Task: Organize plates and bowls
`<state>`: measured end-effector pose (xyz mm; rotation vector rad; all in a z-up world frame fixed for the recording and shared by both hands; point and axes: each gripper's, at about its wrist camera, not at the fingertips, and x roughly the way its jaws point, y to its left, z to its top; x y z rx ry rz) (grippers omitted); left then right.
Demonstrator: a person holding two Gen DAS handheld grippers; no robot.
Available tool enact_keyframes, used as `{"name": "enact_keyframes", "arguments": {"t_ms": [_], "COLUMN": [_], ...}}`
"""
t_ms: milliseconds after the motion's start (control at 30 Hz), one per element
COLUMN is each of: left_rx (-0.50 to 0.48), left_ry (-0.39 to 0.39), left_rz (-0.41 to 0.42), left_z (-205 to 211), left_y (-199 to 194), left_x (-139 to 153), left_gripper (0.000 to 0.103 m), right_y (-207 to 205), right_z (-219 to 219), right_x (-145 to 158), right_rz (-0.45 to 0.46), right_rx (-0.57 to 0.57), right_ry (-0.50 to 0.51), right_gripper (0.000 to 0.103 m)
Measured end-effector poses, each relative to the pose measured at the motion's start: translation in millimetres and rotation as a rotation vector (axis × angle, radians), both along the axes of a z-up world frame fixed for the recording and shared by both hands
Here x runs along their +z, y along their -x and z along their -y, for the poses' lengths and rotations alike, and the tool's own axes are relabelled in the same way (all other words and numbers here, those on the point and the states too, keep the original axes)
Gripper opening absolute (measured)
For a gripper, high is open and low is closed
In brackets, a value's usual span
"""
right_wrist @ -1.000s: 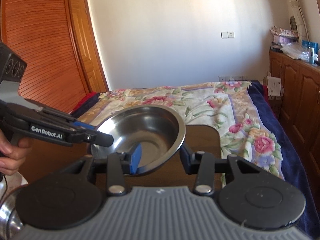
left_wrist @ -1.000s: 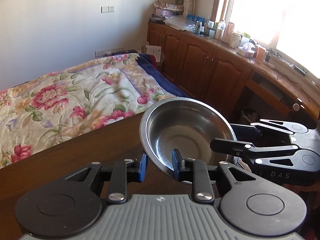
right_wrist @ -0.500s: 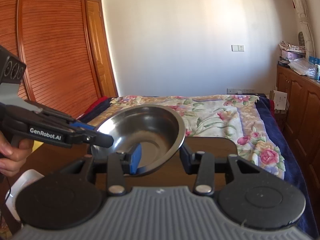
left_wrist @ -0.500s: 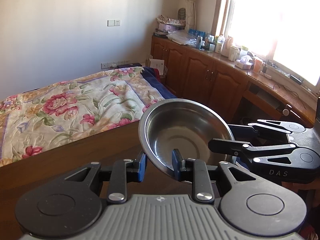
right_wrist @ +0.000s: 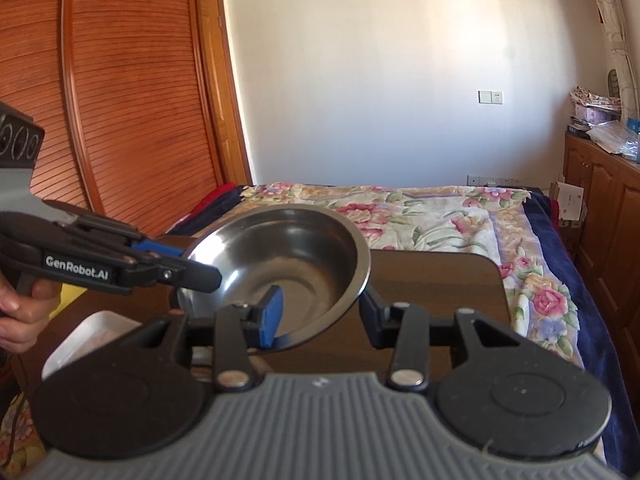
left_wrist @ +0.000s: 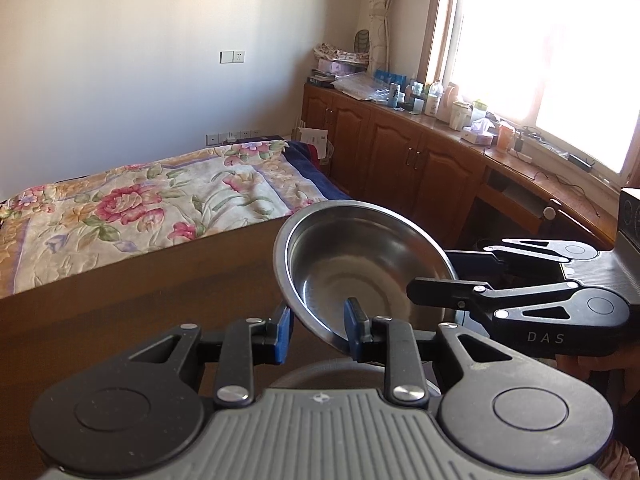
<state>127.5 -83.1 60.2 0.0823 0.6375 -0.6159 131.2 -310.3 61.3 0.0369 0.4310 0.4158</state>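
1. We hold one stainless steel bowl (left_wrist: 360, 264) in the air between our two tools, above the dark wooden table (left_wrist: 140, 292).
2. Our left tool (left_wrist: 318, 330) pinches the near rim of the bowl: in the left wrist view one blue pad (left_wrist: 352, 320) sits inside the bowl and the other (left_wrist: 283, 330) outside, under the rim.
3. Our right tool (right_wrist: 320, 312) pinches the same bowl (right_wrist: 288, 256) at another part of its rim; in the right wrist view its left blue pad (right_wrist: 271, 316) lies inside the bowl and its other finger (right_wrist: 374, 314) is behind the outer wall.
4. The bowl is tilted, so its open side faces each camera, and it is empty.
5. From the left wrist view the right tool (left_wrist: 448, 276) reaches in from the right side, with its fingers on either side of the bowl's rim.
6. From the right wrist view the left tool (right_wrist: 192, 264) comes in from the left side, and a hand (right_wrist: 22, 312) grips its handle at the picture's edge.
7. A white tray (right_wrist: 92, 332) lies low on the left of the right wrist view, partly hidden by the tool; we cannot tell what it rests on.
8. Beyond the table stands a bed (left_wrist: 140, 204) with a flowered cover.
9. Brown cupboards (left_wrist: 400, 152) run under the bright window (left_wrist: 540, 52), and their top carries bottles and small clutter (left_wrist: 420, 96).
10. A slatted wooden door (right_wrist: 120, 100) fills the left of the right wrist view.
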Motion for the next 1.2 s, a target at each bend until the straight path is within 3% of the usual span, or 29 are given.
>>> {"name": "enact_keyframes", "arguments": {"t_ms": [667,1200], "left_rx": [0.012,0.036], "left_ry": [0.001,0.023], "left_rz": [0.021,-0.034], "left_z": [-31,-49], "left_y": [58,68], "left_x": [-29,-55], "left_gripper": [0.028,0.028], "right_y": [44,55], "right_z": [-22,-33], "right_x": [-17,-36], "right_rz": [-0.017,-0.054], "right_rx": [0.051,0.081], "right_ry": [-0.014,-0.036], "right_gripper": [0.044,0.044]}}
